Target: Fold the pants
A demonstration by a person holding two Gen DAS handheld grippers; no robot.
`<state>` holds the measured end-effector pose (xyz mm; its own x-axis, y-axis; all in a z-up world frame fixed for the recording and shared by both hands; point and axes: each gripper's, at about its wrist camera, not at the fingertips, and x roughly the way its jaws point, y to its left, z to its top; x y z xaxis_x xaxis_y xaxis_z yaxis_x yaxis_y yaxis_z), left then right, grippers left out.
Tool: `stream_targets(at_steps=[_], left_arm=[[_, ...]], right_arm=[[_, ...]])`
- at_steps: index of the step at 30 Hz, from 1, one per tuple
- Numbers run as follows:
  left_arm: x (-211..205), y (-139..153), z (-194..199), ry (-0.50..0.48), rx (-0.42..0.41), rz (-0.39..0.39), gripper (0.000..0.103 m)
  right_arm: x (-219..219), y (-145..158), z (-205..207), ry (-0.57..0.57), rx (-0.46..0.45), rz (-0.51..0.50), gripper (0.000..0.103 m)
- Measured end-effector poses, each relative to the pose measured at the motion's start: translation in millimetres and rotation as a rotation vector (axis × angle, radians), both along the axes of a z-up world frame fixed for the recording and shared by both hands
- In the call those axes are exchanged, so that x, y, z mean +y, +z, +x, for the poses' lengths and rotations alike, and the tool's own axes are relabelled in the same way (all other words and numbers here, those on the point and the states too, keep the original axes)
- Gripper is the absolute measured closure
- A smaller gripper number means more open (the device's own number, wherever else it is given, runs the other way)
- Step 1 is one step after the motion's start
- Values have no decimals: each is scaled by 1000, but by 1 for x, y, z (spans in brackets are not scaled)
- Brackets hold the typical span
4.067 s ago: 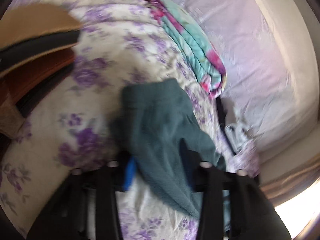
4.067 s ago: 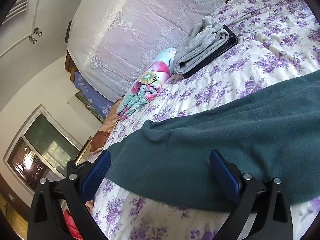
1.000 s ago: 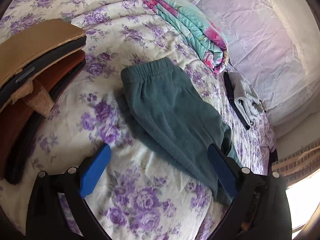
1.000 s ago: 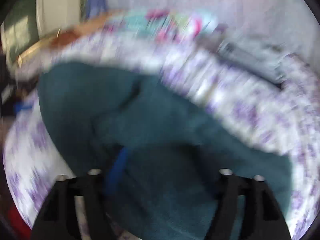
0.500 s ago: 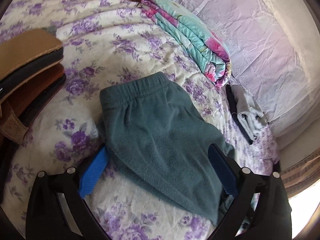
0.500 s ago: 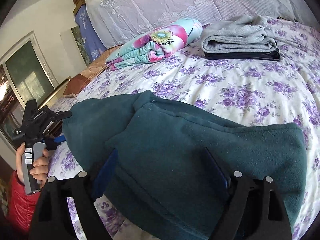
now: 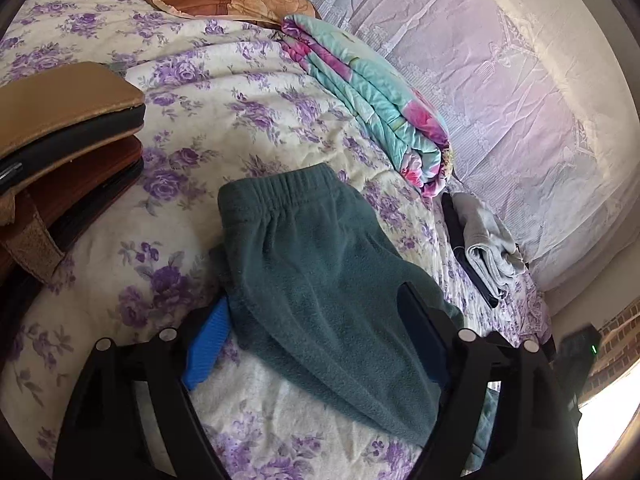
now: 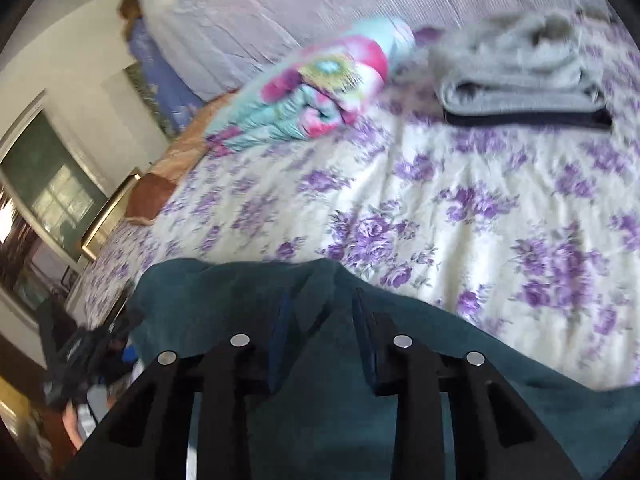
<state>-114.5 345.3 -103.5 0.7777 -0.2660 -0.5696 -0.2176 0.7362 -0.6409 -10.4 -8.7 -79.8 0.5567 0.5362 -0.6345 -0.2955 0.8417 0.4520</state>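
The dark green fleece pants (image 7: 320,276) lie folded on the floral bedspread (image 7: 224,120), waistband at the far end. My left gripper (image 7: 316,336) is open, its blue-padded fingers straddling the near part of the pants. In the right wrist view the pants (image 8: 360,408) fill the bottom. My right gripper (image 8: 324,320) has its fingers close together, pinching a raised fold of the green fabric. The view is blurred.
A rolled teal and pink blanket (image 7: 372,92) and a folded grey and black clothes stack (image 7: 484,248) lie near the lace-covered headboard (image 7: 520,80). Brown cushions (image 7: 60,120) sit at the left. A window (image 8: 48,188) is beyond the bed.
My right gripper has closed from wide open onto a fold of the pants and swung towards the bed. My left gripper has narrowed a little and stays over the pants.
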Motion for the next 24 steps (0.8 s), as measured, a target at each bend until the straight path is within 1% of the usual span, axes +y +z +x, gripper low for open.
stream_targets(at_steps=[1,2,3,4,5,7,8,9,11,12,13,14,15,16,17,18,19,20,21,22,23,24], left_arm=[[-1,0,1,-5,3,9,25],[-2,0,2,-7,6,15,25],[-3,0,4,-13,13,25,25],[-5,1,6,-18,19,34,25],[-6,1,8,-23,25,44,25],[-8,1,11,-30,36,62,24],[-9,0,11,-31,39,67,24],[-9,0,12,-32,40,69,23],[-9,0,14,-33,39,69,22],[-8,0,15,-31,39,70,22],[-8,0,17,-25,41,73,22],[-9,0,20,-18,44,78,22],[-10,0,22,-14,46,83,22],[-11,0,25,-10,53,96,22],[-12,0,26,-11,57,103,22],[-12,0,27,-15,60,109,22],[-11,0,27,-18,59,107,22],[-10,0,27,-19,58,101,22],[-9,0,26,-19,56,95,23],[-8,0,26,-17,54,92,24],[-8,0,24,-14,48,86,28],[-5,-1,22,-15,36,66,34]], right_arm=[[7,-5,7,18,23,-6,81],[15,-9,10,24,31,-46,82],[23,-13,14,20,29,-121,82],[30,-20,22,-3,20,-208,85],[31,-22,28,-20,20,-226,85],[23,-18,33,-56,19,-152,84],[19,-10,28,-69,-15,-119,83],[16,-2,19,-68,-58,-114,83],[13,9,0,-50,-120,-147,82],[13,12,-8,-48,-141,-183,80],[17,9,-13,-48,-141,-250,73],[22,3,-11,-42,-123,-314,69],[28,-11,-3,-15,-78,-380,64],[27,-18,3,-2,-52,-385,65],[18,-16,1,-19,-62,-330,65],[5,-9,-9,-61,-98,-255,63],[-5,0,-24,-78,-138,-207,60],[-12,7,-37,-74,-176,-182,55],[-24,17,-60,-65,-240,-167,38],[-35,23,-78,-74,-293,-168,24],[-46,27,-95,-100,-342,-179,22],[-63,28,-117,-144,-388,-199,21]])
